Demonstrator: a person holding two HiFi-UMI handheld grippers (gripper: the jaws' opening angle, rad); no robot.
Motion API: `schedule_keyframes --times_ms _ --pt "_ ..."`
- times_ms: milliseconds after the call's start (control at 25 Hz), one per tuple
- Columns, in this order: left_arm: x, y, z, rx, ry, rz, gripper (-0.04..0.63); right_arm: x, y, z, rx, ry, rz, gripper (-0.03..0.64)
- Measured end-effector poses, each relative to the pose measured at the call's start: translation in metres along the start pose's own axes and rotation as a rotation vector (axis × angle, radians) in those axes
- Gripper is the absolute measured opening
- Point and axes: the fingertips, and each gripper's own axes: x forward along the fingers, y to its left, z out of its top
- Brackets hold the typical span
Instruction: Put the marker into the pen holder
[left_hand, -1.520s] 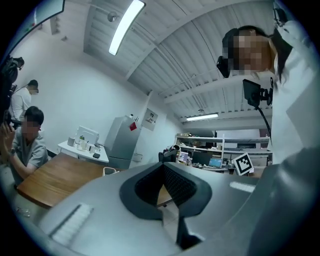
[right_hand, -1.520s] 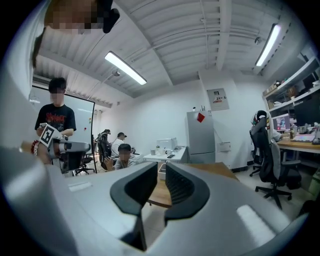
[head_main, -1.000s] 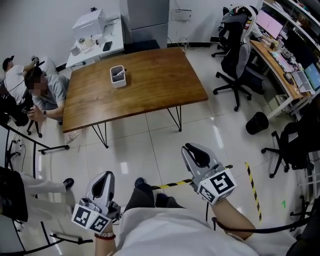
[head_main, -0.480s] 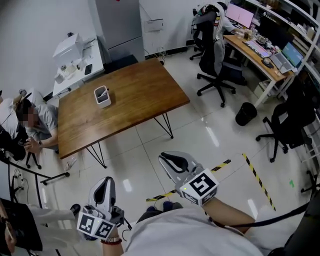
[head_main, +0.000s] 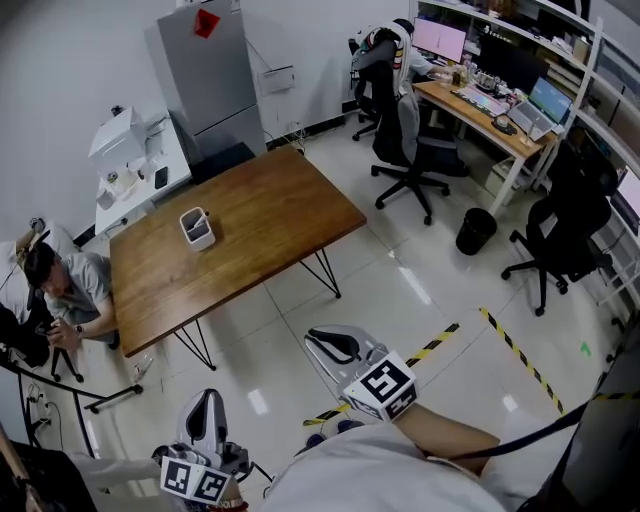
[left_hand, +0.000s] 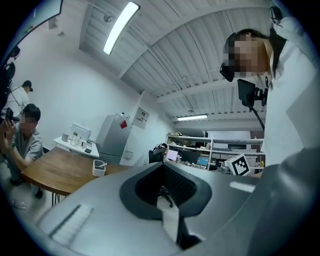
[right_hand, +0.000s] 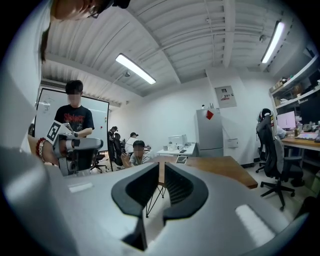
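A white pen holder (head_main: 196, 228) stands on the wooden table (head_main: 270, 235), far ahead of both grippers. It also shows small in the left gripper view, pen holder (left_hand: 99, 167), with a thin stick-like thing leaning out of it; I cannot tell if that is the marker. My left gripper (head_main: 206, 398) hangs low over the floor, its jaws (left_hand: 162, 166) shut and empty. My right gripper (head_main: 318, 342) points toward the table. Its jaws (right_hand: 162, 166) have just been closing and now stand together but for a thin slit, with nothing between them.
A person (head_main: 60, 290) sits on the floor at the table's left end. A grey fridge (head_main: 205, 80) and a white side table (head_main: 135, 165) stand behind it. Office chairs (head_main: 405, 140), a bin (head_main: 475, 230) and desks are at the right. Yellow-black tape (head_main: 510, 345) crosses the floor.
The head view has swung up and takes in more of the room; the table now sits lower and further left. Both grippers show lower in the picture, the right one further left.
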Motion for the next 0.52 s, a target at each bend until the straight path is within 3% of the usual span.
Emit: schedule_keyframes --times_ms 360,520 --pt "-0.002 0.010 0.004 0.000 0.002 -0.036 0.000 0.007 -0.003 0.004 -0.005 0.002 -0.042 0.017" --pt "0.009 0.008 -0.001 -0.008 0.010 -0.088 0.000 -0.007 -0.016 0.008 -0.010 -0.010 -0.102 0.017"
